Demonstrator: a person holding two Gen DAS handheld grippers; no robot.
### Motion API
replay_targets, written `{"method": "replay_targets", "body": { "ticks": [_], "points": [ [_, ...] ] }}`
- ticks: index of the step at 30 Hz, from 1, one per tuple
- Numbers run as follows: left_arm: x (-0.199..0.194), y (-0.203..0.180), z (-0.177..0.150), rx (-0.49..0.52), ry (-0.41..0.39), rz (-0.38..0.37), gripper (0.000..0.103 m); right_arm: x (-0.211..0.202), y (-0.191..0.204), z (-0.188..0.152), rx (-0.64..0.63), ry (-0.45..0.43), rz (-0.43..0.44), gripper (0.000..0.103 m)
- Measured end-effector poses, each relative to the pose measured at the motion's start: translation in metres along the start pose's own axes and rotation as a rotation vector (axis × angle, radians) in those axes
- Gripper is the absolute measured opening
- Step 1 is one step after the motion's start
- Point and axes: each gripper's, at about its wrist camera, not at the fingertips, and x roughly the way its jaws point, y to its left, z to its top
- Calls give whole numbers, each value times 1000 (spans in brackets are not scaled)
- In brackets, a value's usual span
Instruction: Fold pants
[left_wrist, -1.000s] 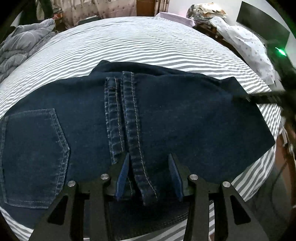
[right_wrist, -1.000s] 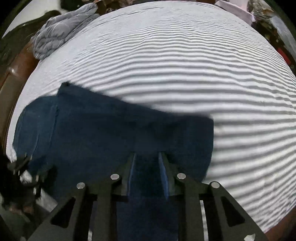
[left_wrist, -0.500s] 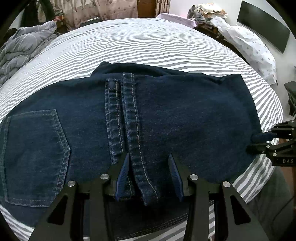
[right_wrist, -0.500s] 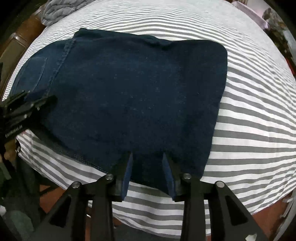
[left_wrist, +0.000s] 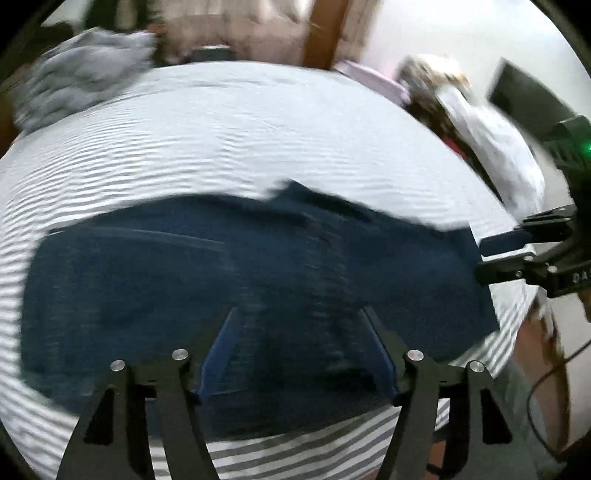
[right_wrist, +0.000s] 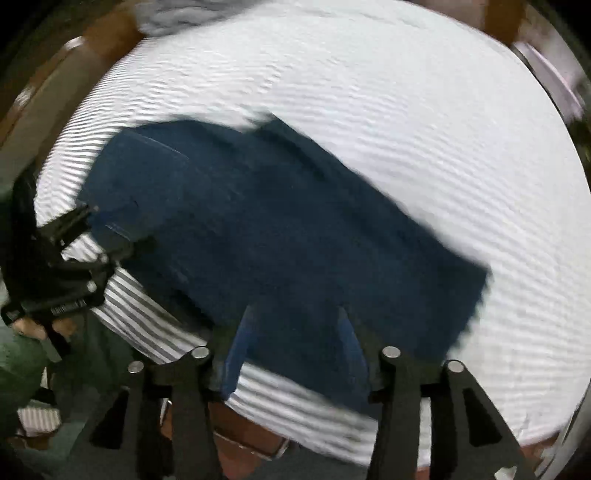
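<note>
lifted off jeans (left_wrist: 258, 280) since earlier | left gripper (left_wrist: 299, 332), right gripper (right_wrist: 291, 325) just opening, empty | denim heavy, limp; grab 3 o'clock edge

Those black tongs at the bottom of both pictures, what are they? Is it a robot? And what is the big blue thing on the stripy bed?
It is not a robot. A person holds one pair of tongs in each hand, and a small camera sits on each pair, looking out along its two fingers. So one picture is taken from the left tongs and the other from the right tongs. Each camera also catches the other pair at the side of its picture.

The blue thing is a pair of jeans, folded into a block and lying flat on a bed with a grey and white striped sheet. A crumpled grey blanket lies at the far end.

Nothing is held now. Both tongs have just been opening, and the jeans lie loose below them. The pictures are blurry because the hands are moving.
</note>
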Motion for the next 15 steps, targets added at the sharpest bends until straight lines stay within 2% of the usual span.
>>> {"method": "replay_targets", "body": {
  "ticks": [4,6,8,11,15],
  "points": [
    [-49,84,-3,-208,-93,109,72,3,75,79,-138,-2,72,52],
    [-64,120,-12,-293,-124,175,72,12,121,119,-214,21,85,53],
    [-74,159,-26,-385,-127,210,72,27,166,157,-280,78,100,53],
    [-75,201,-49,-492,-116,238,72,48,223,192,-357,143,75,54],
    [-68,225,-73,-569,-112,200,72,78,295,232,-438,213,-11,57]
  ]
}}
